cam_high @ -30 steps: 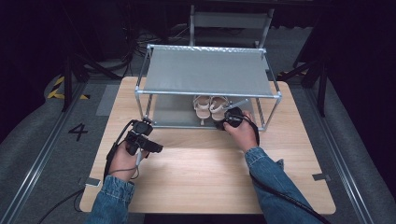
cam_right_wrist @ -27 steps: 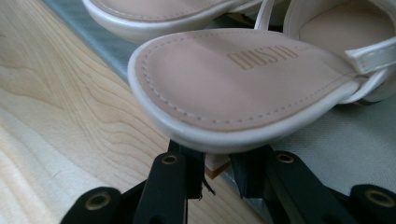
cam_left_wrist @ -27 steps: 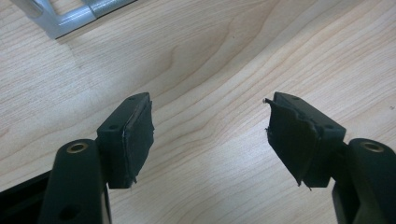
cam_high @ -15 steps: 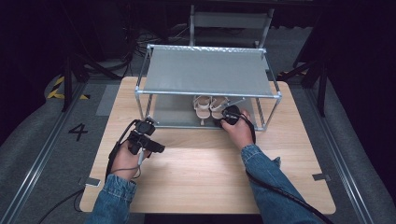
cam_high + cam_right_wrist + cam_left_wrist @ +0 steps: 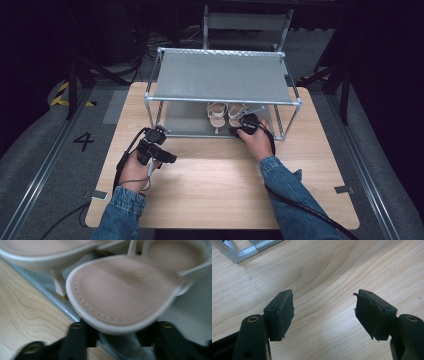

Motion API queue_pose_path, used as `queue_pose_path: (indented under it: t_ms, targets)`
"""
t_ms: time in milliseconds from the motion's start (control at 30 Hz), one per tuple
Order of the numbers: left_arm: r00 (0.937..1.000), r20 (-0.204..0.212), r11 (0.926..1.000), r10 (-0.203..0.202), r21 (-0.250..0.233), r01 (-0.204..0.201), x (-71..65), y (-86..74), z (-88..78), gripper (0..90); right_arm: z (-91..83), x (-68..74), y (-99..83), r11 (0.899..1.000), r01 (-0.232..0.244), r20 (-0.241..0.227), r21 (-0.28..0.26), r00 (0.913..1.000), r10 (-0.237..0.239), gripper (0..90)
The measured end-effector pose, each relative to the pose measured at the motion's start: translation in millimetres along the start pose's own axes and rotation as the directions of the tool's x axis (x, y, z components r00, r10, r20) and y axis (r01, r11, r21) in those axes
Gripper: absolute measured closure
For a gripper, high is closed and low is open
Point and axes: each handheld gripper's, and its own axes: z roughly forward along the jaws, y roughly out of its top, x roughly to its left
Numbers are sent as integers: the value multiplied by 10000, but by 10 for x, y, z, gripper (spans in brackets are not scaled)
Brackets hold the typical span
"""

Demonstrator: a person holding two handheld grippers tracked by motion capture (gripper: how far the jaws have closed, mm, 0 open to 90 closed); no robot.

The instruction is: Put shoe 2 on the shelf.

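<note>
Now the right gripper [image 5: 246, 123] sits at the heel of the right-hand sandal [image 5: 234, 113] on the rack's lower shelf [image 5: 182, 120], toward the bench's [image 5: 215, 185] far edge. Its fingers have just been opening, the heel between them, unpressed. Left gripper [image 5: 156, 136]: fingers apart, empty, over bare bench.

Probably a lab: taped floor [image 5: 65, 95], numbered mark [image 5: 83, 141], loose cables [image 5: 125, 47].
</note>
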Motion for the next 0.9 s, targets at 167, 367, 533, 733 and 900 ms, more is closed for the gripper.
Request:
queue_pose_path:
  t_ms: [167,367,533,733,900]
  targets:
    - [10000,15,10000,97,1,-97,-8,32,4,308,-224,31,-8,9993,76,236,-360,9997,-68,463]
    - [9999,47,9999,149,-75,-148,-16,46,-14,307,-482,56,-28,9984,-111,105,-548,9999,117,408]
    - [9999,81,9999,72,-83,-71,-5,48,-34,301,-789,85,-44,9982,-237,-76,-551,9997,233,356]
    - [9997,118,9998,194,-92,-192,-3,38,-55,292,-1131,24,-139,9995,-45,46,-319,10000,46,342]
    - [9993,140,9994,359,3,-359,1,55,-71,273,-1461,-94,-328,9995,-98,362,-297,9993,108,349]
